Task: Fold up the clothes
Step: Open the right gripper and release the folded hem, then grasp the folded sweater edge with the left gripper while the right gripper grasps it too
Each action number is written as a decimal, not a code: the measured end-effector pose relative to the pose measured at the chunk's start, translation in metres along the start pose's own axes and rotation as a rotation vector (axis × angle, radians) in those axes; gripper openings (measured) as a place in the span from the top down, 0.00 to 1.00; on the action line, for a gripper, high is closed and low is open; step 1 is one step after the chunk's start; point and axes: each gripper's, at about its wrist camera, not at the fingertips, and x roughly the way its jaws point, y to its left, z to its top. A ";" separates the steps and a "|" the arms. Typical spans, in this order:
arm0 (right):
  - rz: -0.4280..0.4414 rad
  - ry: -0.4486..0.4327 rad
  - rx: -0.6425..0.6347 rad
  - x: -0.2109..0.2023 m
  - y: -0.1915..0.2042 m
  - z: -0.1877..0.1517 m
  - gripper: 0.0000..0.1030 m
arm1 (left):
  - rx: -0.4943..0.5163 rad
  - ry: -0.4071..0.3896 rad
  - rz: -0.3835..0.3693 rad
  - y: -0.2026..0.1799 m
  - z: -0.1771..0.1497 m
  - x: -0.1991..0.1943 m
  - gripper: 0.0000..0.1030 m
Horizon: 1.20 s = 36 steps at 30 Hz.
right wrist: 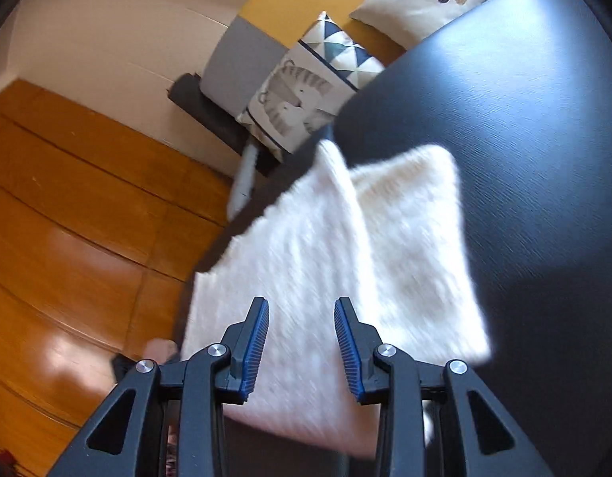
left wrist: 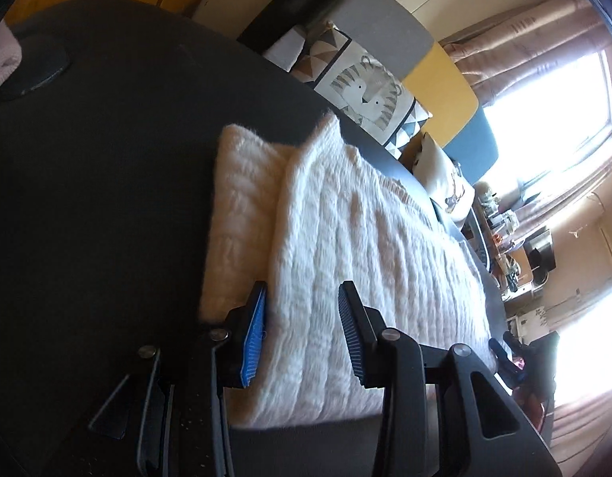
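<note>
A white knitted sweater (left wrist: 345, 246) lies folded on a dark tabletop (left wrist: 107, 159). In the left wrist view it fills the centre and lower middle of the frame, with a narrower folded layer showing along its left side. The left gripper (left wrist: 302, 334) rises from the bottom of the frame, tilted downward toward the cloth. Its jaws stand partly apart with ribbed blue pads (left wrist: 254, 342). The sweater shows in the gap behind them, but the pads do not press on it and nothing is held.

In the right wrist view the same sweater (right wrist: 326, 262) sits in the centre, blurred, with one edge near the tabletop's (right wrist: 524, 119) left border. The right gripper (right wrist: 302, 342) enters from the bottom centre and points down at the knit. Its jaws are also partly apart, blue pads (right wrist: 256, 346) clear of the fabric, holding nothing.

Beyond the tabletop, at the top of this frame, a cushion (right wrist: 298, 95) printed with striped cats leans against a grey and yellow seat. A wooden floor (right wrist: 67, 218) fills the left side.
</note>
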 end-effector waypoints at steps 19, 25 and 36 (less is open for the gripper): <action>-0.148 0.048 -0.154 0.008 -0.002 -0.017 0.66 | 0.095 0.055 0.073 -0.016 -0.026 -0.001 0.55; -0.181 0.054 -0.243 0.010 0.006 -0.025 0.77 | 0.155 0.054 0.125 -0.024 -0.030 -0.006 0.59; -0.102 0.060 -0.158 0.014 -0.009 -0.023 0.66 | 0.057 0.034 0.086 -0.016 -0.028 -0.007 0.59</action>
